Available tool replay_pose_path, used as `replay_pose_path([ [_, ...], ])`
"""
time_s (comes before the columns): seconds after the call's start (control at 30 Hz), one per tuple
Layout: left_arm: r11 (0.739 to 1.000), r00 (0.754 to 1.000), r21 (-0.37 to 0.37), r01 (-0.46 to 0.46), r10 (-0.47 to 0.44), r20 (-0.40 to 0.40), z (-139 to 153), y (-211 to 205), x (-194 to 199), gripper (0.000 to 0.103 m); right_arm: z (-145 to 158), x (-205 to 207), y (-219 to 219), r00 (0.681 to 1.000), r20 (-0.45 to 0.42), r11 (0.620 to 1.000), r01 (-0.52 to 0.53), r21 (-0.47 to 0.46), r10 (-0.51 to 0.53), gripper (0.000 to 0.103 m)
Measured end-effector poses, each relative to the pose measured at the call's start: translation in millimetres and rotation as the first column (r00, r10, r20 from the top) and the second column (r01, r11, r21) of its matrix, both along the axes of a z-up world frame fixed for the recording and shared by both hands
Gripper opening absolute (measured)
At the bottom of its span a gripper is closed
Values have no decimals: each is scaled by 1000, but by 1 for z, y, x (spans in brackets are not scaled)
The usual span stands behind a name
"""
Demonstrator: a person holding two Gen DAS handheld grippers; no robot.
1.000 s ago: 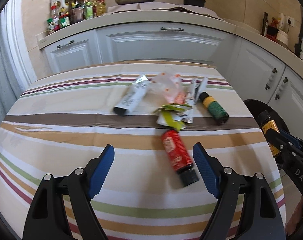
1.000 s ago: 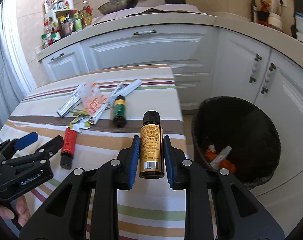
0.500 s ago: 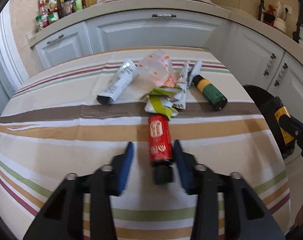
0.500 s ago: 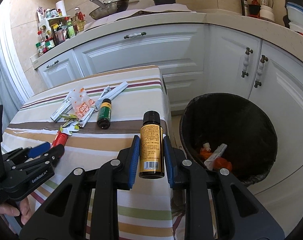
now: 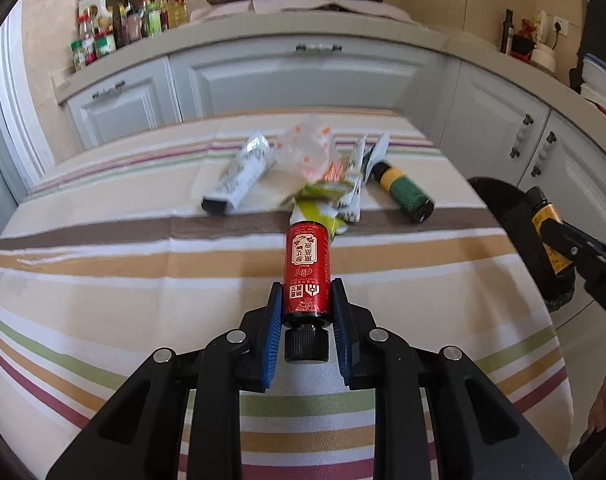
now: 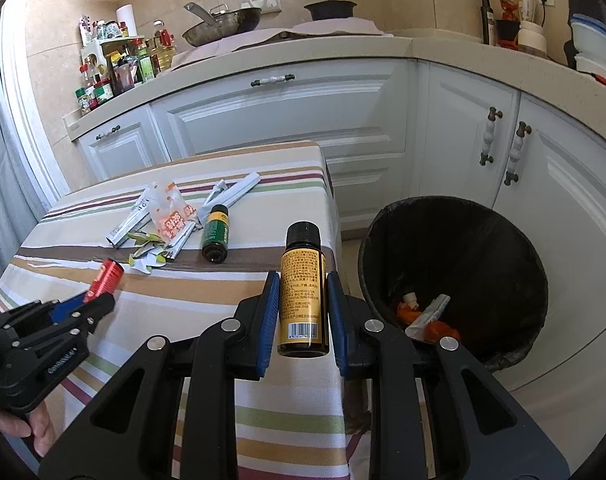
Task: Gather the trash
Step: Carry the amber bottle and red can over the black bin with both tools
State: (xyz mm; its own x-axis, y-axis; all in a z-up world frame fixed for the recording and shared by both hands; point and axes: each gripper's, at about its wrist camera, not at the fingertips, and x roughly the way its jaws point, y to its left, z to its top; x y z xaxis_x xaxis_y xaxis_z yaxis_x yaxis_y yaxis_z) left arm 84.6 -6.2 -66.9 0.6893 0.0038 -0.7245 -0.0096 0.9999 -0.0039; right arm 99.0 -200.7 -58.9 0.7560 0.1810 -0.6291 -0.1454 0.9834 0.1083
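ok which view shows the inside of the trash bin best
The right wrist view: the black trash bin opens toward the camera, showing orange and white scraps at its bottom. The left wrist view catches only part of the bin's dark rim at the right edge, behind the right gripper; its inside is hidden.

Red bottle (image 6: 105, 280) half hidden behind left claw (image 6: 83, 306), bin (image 5: 519, 216) mostly blocked, wrapper (image 5: 307, 152) print blurred

Striped tablecloth (image 5: 103, 280) — on it wrappers (image 5: 323, 196), a green bottle (image 5: 403, 196), a white tube (image 5: 239, 180).
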Motion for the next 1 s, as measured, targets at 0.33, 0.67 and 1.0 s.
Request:
replay_pose_path([
  [0.33, 998, 989, -19, 60, -57, 138, 41, -24, 3, 24, 26, -8, -17, 995, 84, 998, 62, -28, -60, 23],
  [0.67, 985, 963, -29, 169, -159, 217, 65, -68, 20, 24, 46, -8, -56, 977, 146, 985, 166, -42, -159, 23],
  [1.0, 961, 927, -13, 276, -262, 269, 76, -121, 43, 24, 54, 3, -93, 953, 194, 968, 246, -50, -232, 23],
])
